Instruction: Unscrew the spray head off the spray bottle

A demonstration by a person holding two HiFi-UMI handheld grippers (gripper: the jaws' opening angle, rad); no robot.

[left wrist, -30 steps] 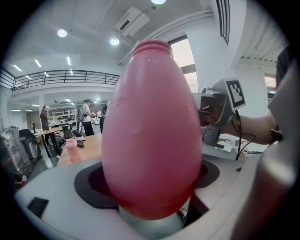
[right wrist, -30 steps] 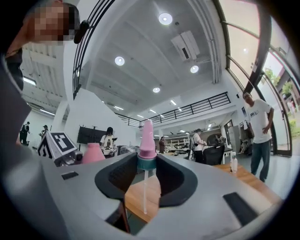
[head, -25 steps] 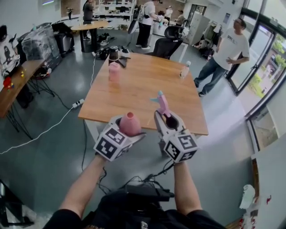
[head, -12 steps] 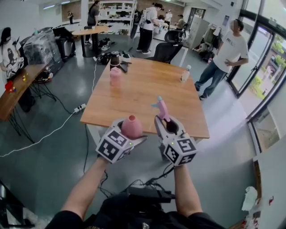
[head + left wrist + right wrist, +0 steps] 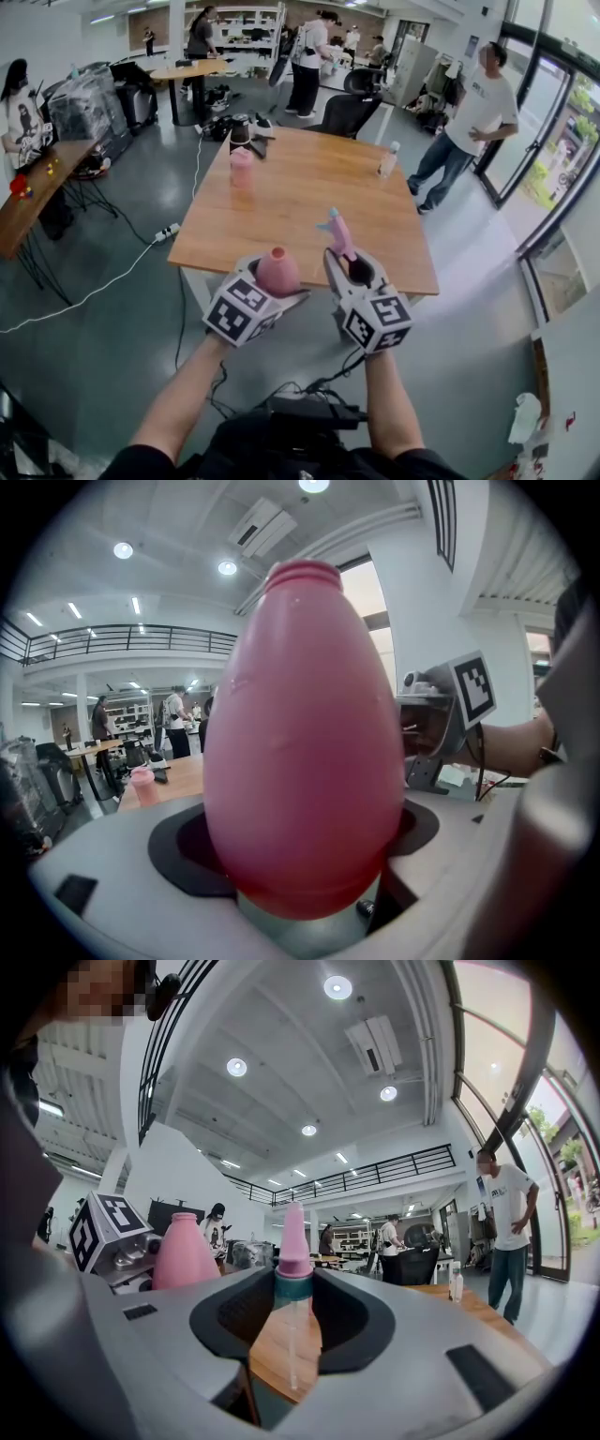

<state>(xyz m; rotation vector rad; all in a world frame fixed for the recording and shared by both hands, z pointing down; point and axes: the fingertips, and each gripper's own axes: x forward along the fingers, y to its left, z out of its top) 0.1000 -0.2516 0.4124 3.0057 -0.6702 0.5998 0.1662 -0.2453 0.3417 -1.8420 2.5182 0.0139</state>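
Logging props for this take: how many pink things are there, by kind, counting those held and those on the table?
Pink spray bottle, head off, held: 1
Pink spray head with dip tube, held: 1
Pink container on the table: 1
Total: 3

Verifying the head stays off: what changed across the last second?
Nothing taken or released. Both grippers sit slightly lower in the head view, but the wooden table shifts likewise, so that reads as camera motion. Unchanged: left gripper jaws clamp the pink egg-shaped plastic bottle, right gripper jaws clamp the pink spray head with teal collar, held apart from the bottle.
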